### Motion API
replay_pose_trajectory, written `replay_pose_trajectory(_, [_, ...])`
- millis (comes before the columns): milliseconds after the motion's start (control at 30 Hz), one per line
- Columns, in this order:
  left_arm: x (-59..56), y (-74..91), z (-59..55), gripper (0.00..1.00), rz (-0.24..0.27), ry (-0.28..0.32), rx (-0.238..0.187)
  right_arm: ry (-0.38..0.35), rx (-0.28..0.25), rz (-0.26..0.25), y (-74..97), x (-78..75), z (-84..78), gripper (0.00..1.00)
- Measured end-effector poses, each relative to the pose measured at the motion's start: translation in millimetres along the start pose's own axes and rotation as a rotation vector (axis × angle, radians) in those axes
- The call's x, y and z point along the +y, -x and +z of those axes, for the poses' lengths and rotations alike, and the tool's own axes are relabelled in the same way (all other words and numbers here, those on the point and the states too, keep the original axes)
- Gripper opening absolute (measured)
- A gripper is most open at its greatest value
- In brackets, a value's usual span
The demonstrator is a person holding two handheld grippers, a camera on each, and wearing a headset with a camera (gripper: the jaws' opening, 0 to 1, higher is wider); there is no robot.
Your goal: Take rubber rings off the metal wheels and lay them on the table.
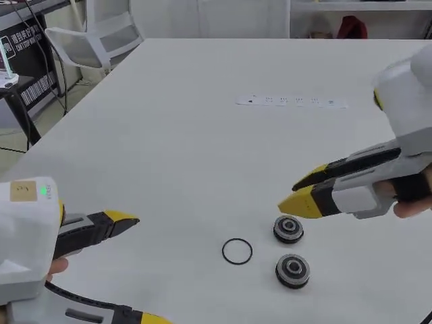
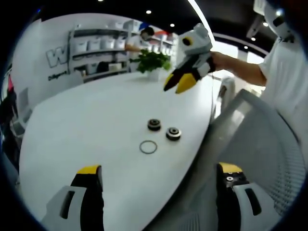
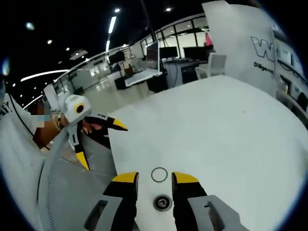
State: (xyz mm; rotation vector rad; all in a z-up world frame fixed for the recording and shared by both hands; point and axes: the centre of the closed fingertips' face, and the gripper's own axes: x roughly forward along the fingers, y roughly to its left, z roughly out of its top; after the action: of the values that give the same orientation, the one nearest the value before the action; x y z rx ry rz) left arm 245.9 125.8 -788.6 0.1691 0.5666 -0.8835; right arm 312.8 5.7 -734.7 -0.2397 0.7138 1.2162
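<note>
Two metal wheels with black rims lie on the white table, one behind the other. Left of them a loose black rubber ring lies flat. My right gripper hovers just above the rear wheel, its jaws a little apart and holding nothing. In the right gripper view that wheel sits low between the jaws of the right gripper, with the ring beyond. My left gripper stands wide open at the near left edge, away from the parts. In the left gripper view the left gripper faces the wheels and ring.
A white power strip lies flat at the table's far middle. A white chair stands off the far left corner. A potted plant sits at one end of the table. A person's arm and shirt are beside the table edge.
</note>
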Motion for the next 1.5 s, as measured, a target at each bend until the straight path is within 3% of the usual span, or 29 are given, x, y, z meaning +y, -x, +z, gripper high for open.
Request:
replay_pose_trajectory(233, [-0.4, -0.1, -0.6, 1.00, -0.002, 0.001, 0.003, 0.050, -0.065, 0.044, 22.5, 0.1, -1.6, 0.36])
replay_pose_trajectory(467, [-1.3, -0.2, -1.2, 1.00, -0.007, 0.002, 0.006, 0.069, -0.136, 0.043, 37.8, -9.6, -11.4, 0.43])
replay_pose_trajectory(700, [-2.2, -0.7, -1.1, 1.00, -0.014, 0.005, 0.005, 0.063, -0.162, 0.016, 34.5, -12.5, -30.6, 0.51])
replay_pose_trajectory(800, [-2.5, -0.5, -1.0, 1.00, -0.016, 0.006, 0.004, 0.015, -0.214, 0.010, 29.9, -13.8, -36.7, 0.56])
replay_pose_trajectory(900, [-3.0, -0.2, 0.4, 1.00, -0.019, 0.002, 0.001, 0.018, -0.223, 0.010, 23.3, -12.8, -47.3, 0.57])
replay_pose_trajectory(1000, [-4.5, 0.2, 2.4, 1.00, -0.024, -0.020, 0.003, 0.001, -0.195, 0.017, 14.1, -11.2, -61.7, 0.57])
replay_pose_trajectory(1133, [-8.1, 0.6, 4.8, 0.99, -0.039, -0.120, 0.042, 0.018, -0.137, 0.005, 5.8, -11.7, -78.4, 0.57])
replay_pose_trajectory(1233, [-7.9, -0.6, 9.7, 0.96, -0.031, -0.150, 0.059, 0.004, -0.116, 0.004, 1.6, -12.0, -87.3, 0.56])
replay_pose_trajectory(1500, [-13.3, -5.4, 40.7, 0.94, -0.065, -0.234, 0.028, -0.008, -0.097, 0.006, -4.0, -10.2, -100.2, 0.55])
